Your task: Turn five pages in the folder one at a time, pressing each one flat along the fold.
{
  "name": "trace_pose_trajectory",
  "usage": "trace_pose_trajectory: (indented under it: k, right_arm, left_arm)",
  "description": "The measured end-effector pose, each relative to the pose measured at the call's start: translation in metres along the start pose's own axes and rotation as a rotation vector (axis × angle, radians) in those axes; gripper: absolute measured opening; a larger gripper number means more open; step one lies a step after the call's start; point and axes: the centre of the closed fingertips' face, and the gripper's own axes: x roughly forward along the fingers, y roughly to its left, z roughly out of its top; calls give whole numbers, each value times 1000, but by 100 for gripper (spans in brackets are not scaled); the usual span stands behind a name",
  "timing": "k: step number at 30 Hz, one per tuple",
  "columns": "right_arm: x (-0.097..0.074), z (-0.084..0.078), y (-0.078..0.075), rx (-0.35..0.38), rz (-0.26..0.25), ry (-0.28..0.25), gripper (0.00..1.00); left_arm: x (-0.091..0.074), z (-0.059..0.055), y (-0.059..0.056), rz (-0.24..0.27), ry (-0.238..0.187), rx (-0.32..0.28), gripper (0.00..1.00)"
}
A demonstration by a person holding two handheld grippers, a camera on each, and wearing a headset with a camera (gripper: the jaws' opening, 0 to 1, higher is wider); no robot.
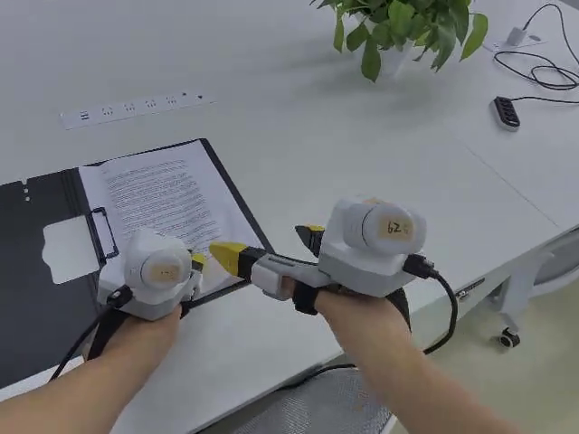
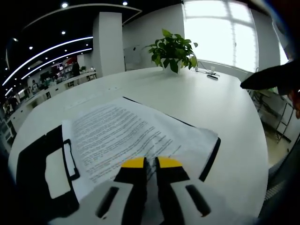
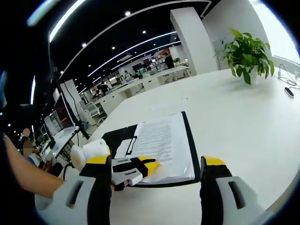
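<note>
1. Yellow-tipped jaws up front, two grippers: left gripper point(image 2: 151, 164) clamped closed at the near edge of the page point(image 1: 163, 203). Pinching paper or not, can't tell.
2. Right gripper point(image 3: 156, 161) just beside it, jaws spread wide, holding nothing.
3. One black folder point(image 1: 36, 298) lies open on the white table point(image 1: 344, 136), one printed page showing on its right half.
4. Beyond: one power strip point(image 1: 136, 107), one plant point(image 1: 398, 27).
</note>
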Motion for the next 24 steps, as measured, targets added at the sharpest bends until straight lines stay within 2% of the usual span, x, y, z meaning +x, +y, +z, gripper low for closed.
trace_pose_trajectory:
  k: [7, 11, 14, 16, 19, 24]
  right_arm:
    - [24, -21, -18, 84, -32, 54, 61]
    - [35, -36, -27, 86, -55, 93, 50]
    - [41, -46, -36, 137, -77, 117, 44]
    - [44, -47, -39, 143, -77, 109, 40]
    - [48, -51, -38, 139, -78, 125, 34]
    - [53, -56, -44, 151, -98, 144, 31]
  left_arm:
    - [0, 0, -1, 0, -5, -11, 4]
    - [1, 0, 0, 4, -7, -18, 4]
    - [1, -1, -1, 7, -8, -19, 4]
    - [1, -1, 0, 8, -8, -24, 4]
    - [1, -1, 0, 9, -10, -29, 4]
    - [1, -1, 0, 12, -14, -35, 4]
